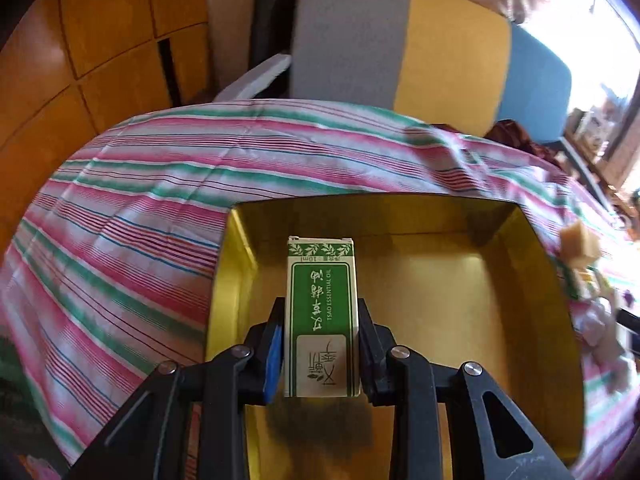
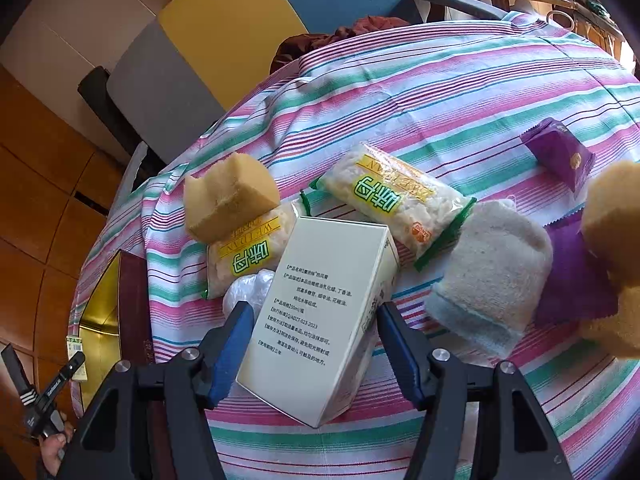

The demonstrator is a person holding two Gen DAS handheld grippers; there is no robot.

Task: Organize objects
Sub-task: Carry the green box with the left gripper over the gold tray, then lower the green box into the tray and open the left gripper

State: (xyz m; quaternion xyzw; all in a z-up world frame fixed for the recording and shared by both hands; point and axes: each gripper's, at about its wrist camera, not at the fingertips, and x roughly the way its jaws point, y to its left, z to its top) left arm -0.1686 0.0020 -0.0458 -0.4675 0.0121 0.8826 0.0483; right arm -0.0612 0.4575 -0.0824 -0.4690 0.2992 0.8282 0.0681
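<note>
My left gripper (image 1: pixel 321 312) is shut on a small green and white essential oil box (image 1: pixel 321 312) and holds it over the open gold-lined box (image 1: pixel 532 280). In the right wrist view the gold-lined box (image 2: pixel 102 292) shows at the far left with the green box (image 2: pixel 76 354) and the left gripper above it. My right gripper (image 2: pixel 316 316) has its blue-padded fingers (image 2: pixel 230 354) on both sides of a white carton (image 2: pixel 316 316) with printed text; the jaws look closed on it, just above the striped cloth.
On the striped tablecloth (image 2: pixel 460 92) lie two rice cracker packets (image 2: pixel 392 200), yellow sponges (image 2: pixel 228 196), a folded white towel (image 2: pixel 492 276), purple packets (image 2: pixel 560 152) and a crumpled clear bag (image 2: pixel 248 288). A grey, yellow and blue chair back (image 1: pixel 400 44) stands behind the table.
</note>
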